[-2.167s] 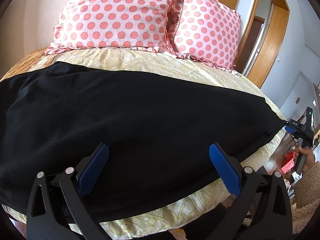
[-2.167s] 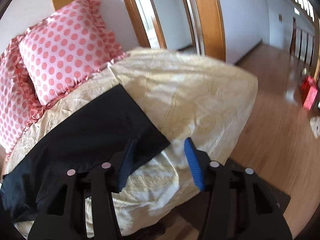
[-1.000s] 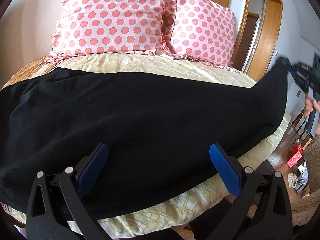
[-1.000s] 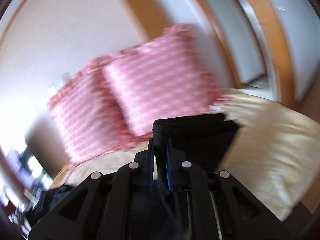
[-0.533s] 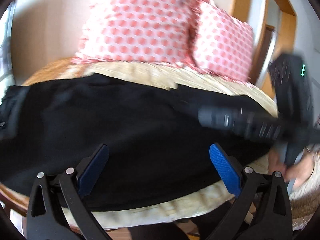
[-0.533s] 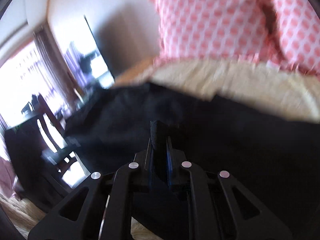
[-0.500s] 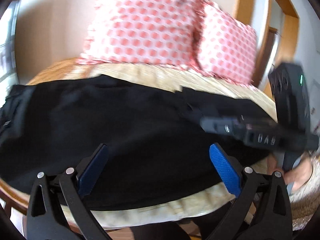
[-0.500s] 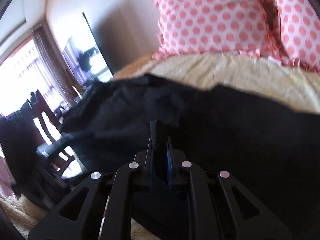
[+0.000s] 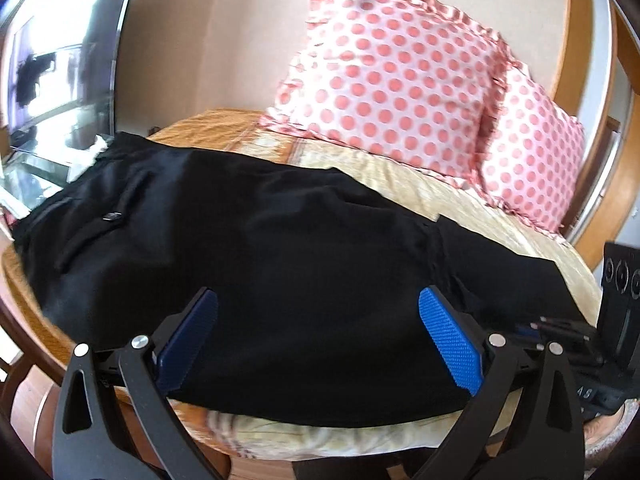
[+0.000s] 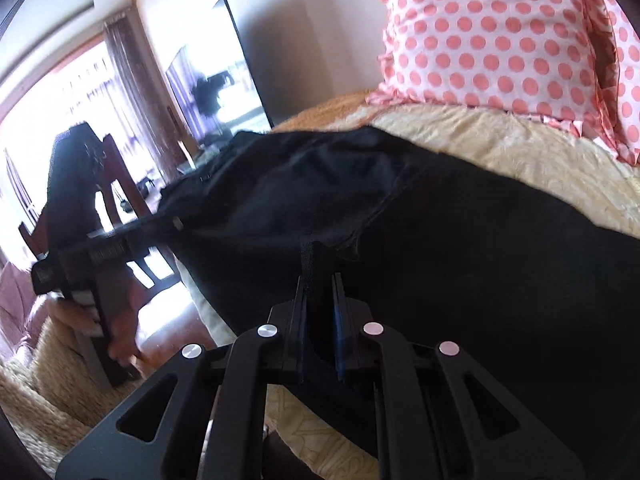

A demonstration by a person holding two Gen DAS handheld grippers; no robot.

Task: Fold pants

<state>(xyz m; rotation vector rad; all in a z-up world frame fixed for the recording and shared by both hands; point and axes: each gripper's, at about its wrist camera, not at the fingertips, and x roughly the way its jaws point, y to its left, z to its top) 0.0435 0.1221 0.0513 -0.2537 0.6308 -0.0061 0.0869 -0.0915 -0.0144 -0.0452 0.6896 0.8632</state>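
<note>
Black pants (image 9: 280, 240) lie across a yellow bedspread (image 9: 460, 200), with the leg end folded over toward the waist on the left. My left gripper (image 9: 320, 336) is open and empty, hovering over the pants' near edge. My right gripper (image 10: 320, 276) is shut on the black hem of the pants (image 10: 316, 256) and holds it over the middle of the pants (image 10: 480, 260). The right gripper's body shows at the right edge of the left wrist view (image 9: 616, 320). The left gripper's body shows at the left of the right wrist view (image 10: 100, 256).
Two pink polka-dot pillows (image 9: 392, 76) stand against the wall at the head of the bed; one shows in the right wrist view (image 10: 500, 36). A wooden chair (image 10: 116, 184) and a TV screen (image 10: 216, 92) stand left of the bed. The bed's near edge (image 9: 320, 436) drops to a wood floor.
My right gripper shut on the leg hem and carried it from the bed's right end leftward over the pants. My left gripper stayed open and swung to face the waist end.
</note>
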